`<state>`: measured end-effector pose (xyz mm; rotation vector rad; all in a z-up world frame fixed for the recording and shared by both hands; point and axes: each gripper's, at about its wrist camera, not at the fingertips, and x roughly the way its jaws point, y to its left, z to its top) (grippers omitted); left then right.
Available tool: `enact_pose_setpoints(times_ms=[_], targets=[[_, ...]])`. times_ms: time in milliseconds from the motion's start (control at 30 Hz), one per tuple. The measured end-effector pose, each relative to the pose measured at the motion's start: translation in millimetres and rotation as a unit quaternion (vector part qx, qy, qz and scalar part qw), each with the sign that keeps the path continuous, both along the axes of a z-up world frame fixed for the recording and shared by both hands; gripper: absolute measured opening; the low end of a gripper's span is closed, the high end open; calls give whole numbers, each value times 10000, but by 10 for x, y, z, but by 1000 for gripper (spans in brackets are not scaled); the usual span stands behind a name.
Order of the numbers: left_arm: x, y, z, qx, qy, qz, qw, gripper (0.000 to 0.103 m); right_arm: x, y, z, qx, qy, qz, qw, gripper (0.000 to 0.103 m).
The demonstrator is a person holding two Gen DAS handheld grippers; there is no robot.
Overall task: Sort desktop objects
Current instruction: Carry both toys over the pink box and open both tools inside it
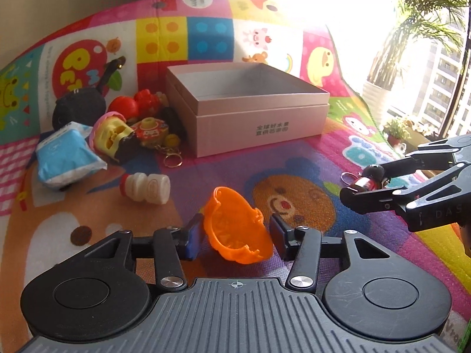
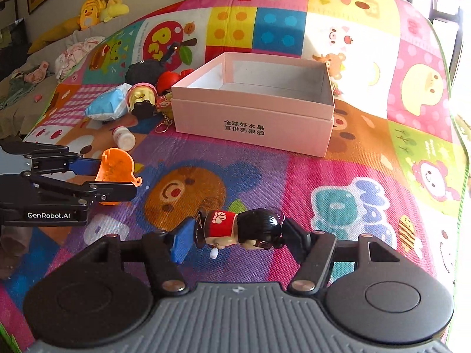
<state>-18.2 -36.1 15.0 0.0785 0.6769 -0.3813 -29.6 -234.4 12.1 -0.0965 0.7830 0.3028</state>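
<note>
Fingers of left gripper [image 1: 237, 236] clamp orange cup [image 1: 235, 226]; right gripper [image 2: 238, 239] clamps doll keychain [image 2: 241, 231]. Pink box [image 2: 256, 103] sits open at 12 o'clock, toy pile [image 1: 117, 126] at 10.

Both wrist cameras sit low over the play mat [image 1: 294, 158], looking forward along their fingers toward the open pink box [image 1: 250, 108]. The left view faces it from the front-left, the right from the front-right and a little farther back. Both share the pink box [image 2: 256, 103], the toy pile left of it, and each other's gripper.
</note>
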Motion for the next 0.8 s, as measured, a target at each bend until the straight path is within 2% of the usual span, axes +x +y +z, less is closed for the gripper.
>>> enact_pose_setpoints(times_ms=[133,267,467,600,733,767,800], targets=[[-189,-122,64,302,-70,-198,9993,48,-105,0,49,-51,10,137,9999,65],[-357,-257,194,427,-298,-477,9975,48,-227,-23,217,50,-155,309,9994,65],[-168,-379,482,568,-880,-401,9937,48,-134,-128,638,365,-628,277,9970,65],[309,-453,620,567,-1206,-324,9905,48,397,-211,941,263,-1155,-42,9929,65],[876,-521,679,422,-1377,-151,9895,49,1169,-227,1121,432,-1040,-378,9929,65],[1018,-525,690,344,-1440,-94,9889,51,1377,-216,1150,494,-936,-382,9936,65],[1151,-514,697,247,-1460,-49,9890,65,1585,-209,1160,592,-812,-364,9943,65]])
